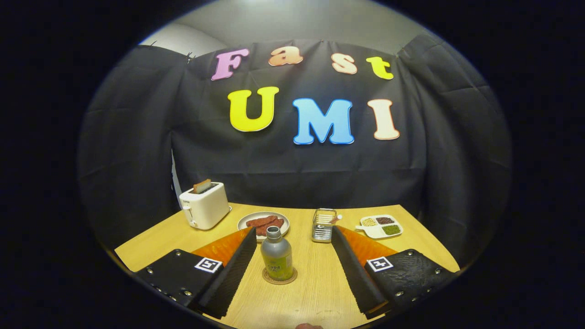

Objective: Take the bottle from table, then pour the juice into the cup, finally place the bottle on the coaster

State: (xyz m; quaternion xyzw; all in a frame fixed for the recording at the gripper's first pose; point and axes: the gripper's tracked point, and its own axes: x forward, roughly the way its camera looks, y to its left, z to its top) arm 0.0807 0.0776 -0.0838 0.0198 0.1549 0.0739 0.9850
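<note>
Two fingers of the hand-held gripper (292, 256) spread wide apart over the near end of the wooden desk (315, 292), gripping nothing; each carries a small square black-and-white marker on its upper face. Between them, closer to the left finger but not touching it, the bottle (276, 255) stands upright on a round brown coaster (279, 276). It has a grey cap and a yellow-green label with dark print too small for me to read.

Just beyond the bottle lies a round plate (263, 220) with reddish-brown strips of food on it. To its right, near the tip of the right finger, stands a small metal wire holder (323, 225) with something pale poking out of its top. Farther right sits a white divided dish (380, 226) holding three little heaps: one pale, one dark, one green. On the left side of the desk, toward the back, a white toaster (204, 206) stands with a brown slice sticking up from its slot; a faint mark on its top is unreadable. Behind everything hangs the booth's black cloth wall.
</note>
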